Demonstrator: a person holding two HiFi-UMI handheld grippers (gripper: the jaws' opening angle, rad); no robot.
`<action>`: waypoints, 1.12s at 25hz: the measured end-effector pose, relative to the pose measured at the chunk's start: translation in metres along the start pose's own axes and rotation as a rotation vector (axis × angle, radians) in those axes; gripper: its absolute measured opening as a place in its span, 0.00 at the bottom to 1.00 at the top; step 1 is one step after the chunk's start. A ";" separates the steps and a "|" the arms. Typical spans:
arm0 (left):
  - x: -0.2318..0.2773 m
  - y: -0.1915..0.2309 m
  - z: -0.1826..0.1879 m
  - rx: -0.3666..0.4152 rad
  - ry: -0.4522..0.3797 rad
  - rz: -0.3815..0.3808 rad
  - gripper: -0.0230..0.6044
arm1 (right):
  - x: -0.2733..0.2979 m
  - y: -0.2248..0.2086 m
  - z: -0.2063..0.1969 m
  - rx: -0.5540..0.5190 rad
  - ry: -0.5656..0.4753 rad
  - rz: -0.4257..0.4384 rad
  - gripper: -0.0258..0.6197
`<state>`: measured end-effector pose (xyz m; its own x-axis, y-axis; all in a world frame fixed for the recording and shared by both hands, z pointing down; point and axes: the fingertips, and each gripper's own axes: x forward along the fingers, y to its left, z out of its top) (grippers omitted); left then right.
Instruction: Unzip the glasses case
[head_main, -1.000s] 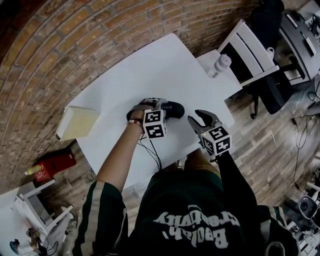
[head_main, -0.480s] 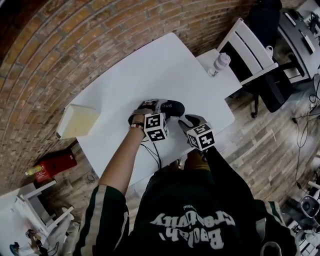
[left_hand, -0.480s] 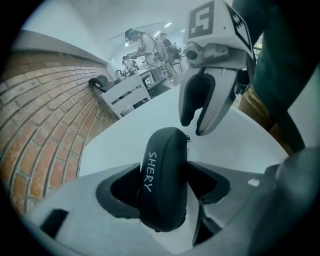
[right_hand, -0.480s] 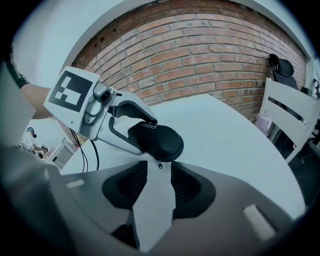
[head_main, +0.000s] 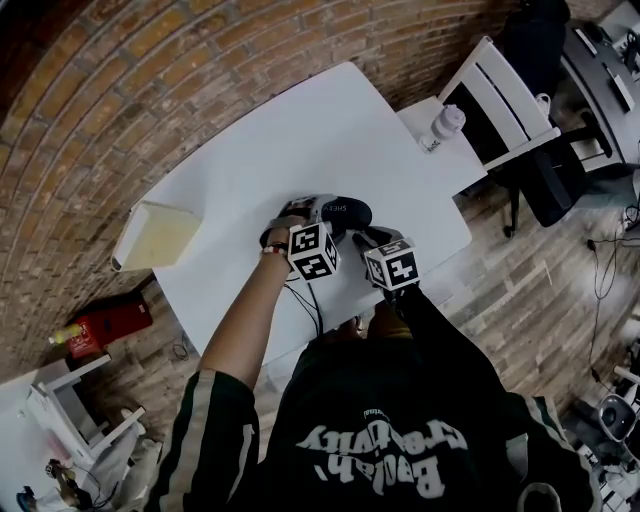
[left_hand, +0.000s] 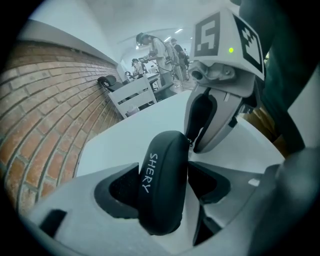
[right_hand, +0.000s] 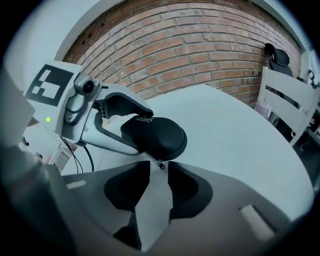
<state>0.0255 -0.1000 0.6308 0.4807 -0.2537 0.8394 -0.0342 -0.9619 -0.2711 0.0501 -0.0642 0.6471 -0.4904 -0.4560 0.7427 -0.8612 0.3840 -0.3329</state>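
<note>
A black oval glasses case (head_main: 346, 211) marked "SHERY" sits on the white table (head_main: 300, 130). My left gripper (left_hand: 164, 172) is shut on the case (left_hand: 162, 185), its pads pressing both long sides. My right gripper (head_main: 368, 238) has come up to the case's near end (right_hand: 155, 136). The small zipper pull (right_hand: 160, 165) hangs in the gap between the right gripper's (right_hand: 159, 168) jaws. Those jaws are closing, and the pads stand a little apart from the pull on both sides. In the left gripper view the right gripper (left_hand: 194, 145) stands just behind the case.
A beige box (head_main: 155, 235) lies at the table's left edge. A white bottle (head_main: 440, 125) and a white chair (head_main: 500, 90) stand beyond the right corner. A cable (head_main: 305, 300) hangs over the near table edge. A red item (head_main: 105, 325) lies on the floor.
My right gripper has dropped and moved left up to the case's end, and its jaws have narrowed around the zipper pull. The left gripper has kept its hold in place.
</note>
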 end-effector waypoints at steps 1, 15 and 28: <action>0.000 0.000 0.000 -0.003 -0.002 -0.001 0.52 | 0.001 -0.002 0.000 0.019 0.000 -0.013 0.24; 0.001 0.001 0.001 -0.020 -0.015 0.005 0.53 | -0.003 -0.005 0.000 -0.026 -0.018 -0.063 0.06; 0.001 0.000 0.001 -0.010 -0.035 0.026 0.53 | -0.006 -0.013 0.000 -0.124 -0.001 -0.098 0.06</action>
<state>0.0265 -0.0999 0.6309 0.5102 -0.2752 0.8149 -0.0561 -0.9561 -0.2877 0.0644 -0.0665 0.6466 -0.4046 -0.4974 0.7674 -0.8822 0.4334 -0.1843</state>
